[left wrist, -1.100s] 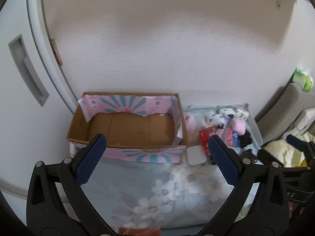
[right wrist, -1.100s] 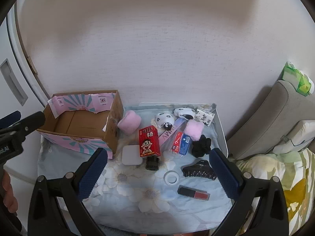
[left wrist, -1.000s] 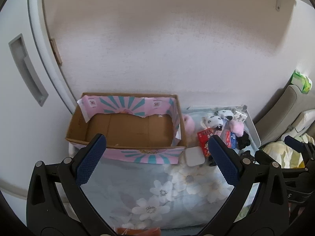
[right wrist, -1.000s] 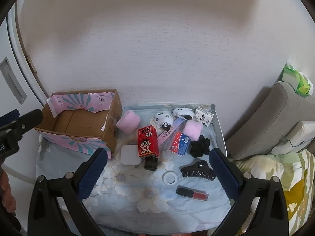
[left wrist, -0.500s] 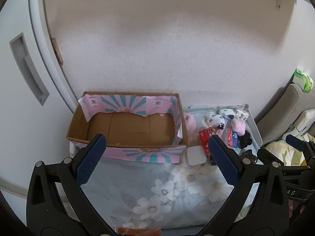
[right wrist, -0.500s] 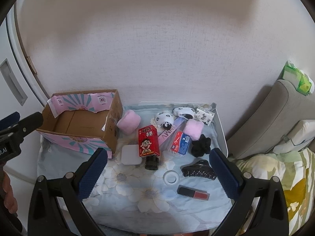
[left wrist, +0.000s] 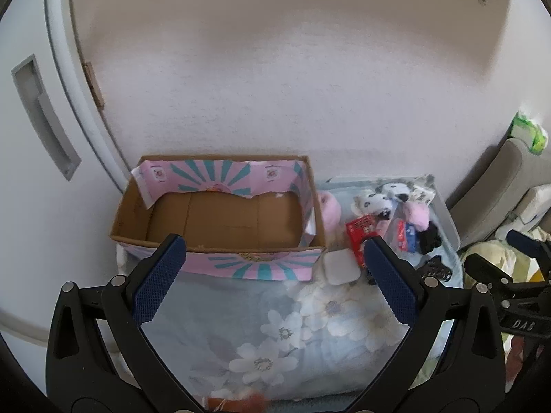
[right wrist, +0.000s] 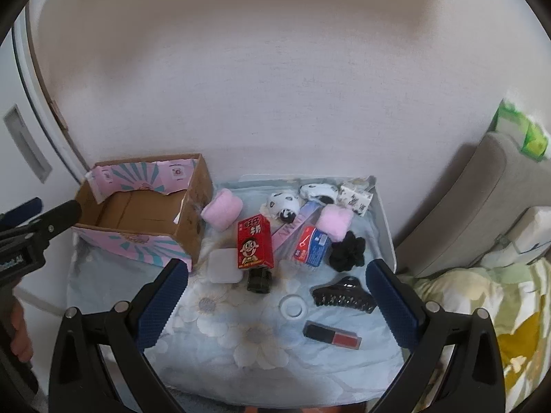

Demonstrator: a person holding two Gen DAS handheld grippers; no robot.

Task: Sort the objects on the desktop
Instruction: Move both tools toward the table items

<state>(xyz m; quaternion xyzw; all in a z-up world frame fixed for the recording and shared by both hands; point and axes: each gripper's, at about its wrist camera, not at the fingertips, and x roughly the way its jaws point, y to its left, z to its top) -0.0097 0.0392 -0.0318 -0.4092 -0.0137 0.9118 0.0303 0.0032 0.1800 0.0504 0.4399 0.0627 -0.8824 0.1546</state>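
Note:
An empty cardboard box (left wrist: pixel 220 220) with pink and teal sides stands at the table's back left; it also shows in the right wrist view (right wrist: pixel 144 213). Right of it lie a red milk carton (right wrist: pixel 254 241), a white square case (right wrist: pixel 224 265), a pink puff (right wrist: pixel 222 209), a blue and red pack (right wrist: pixel 310 246), a black scrunchie (right wrist: pixel 347 251), a black hair claw (right wrist: pixel 342 296), a red lipstick (right wrist: pixel 332 335), a white ring (right wrist: pixel 293 306) and panda plush toys (right wrist: pixel 284 203). My left gripper (left wrist: pixel 275 275) is open and empty above the front of the cloth. My right gripper (right wrist: pixel 275 296) is open and empty above the small items.
A floral cloth (left wrist: pixel 275 327) covers the table. A white wall stands behind, a white door (left wrist: pixel 38 130) at the left. A grey cushion (right wrist: pixel 482 206) and bedding (right wrist: pixel 499 309) lie at the right. The left gripper's tips (right wrist: pixel 38 220) reach in at the left edge of the right view.
Both views shift only slightly; the grippers hover nearly still and stay open. Nothing on the table has moved.

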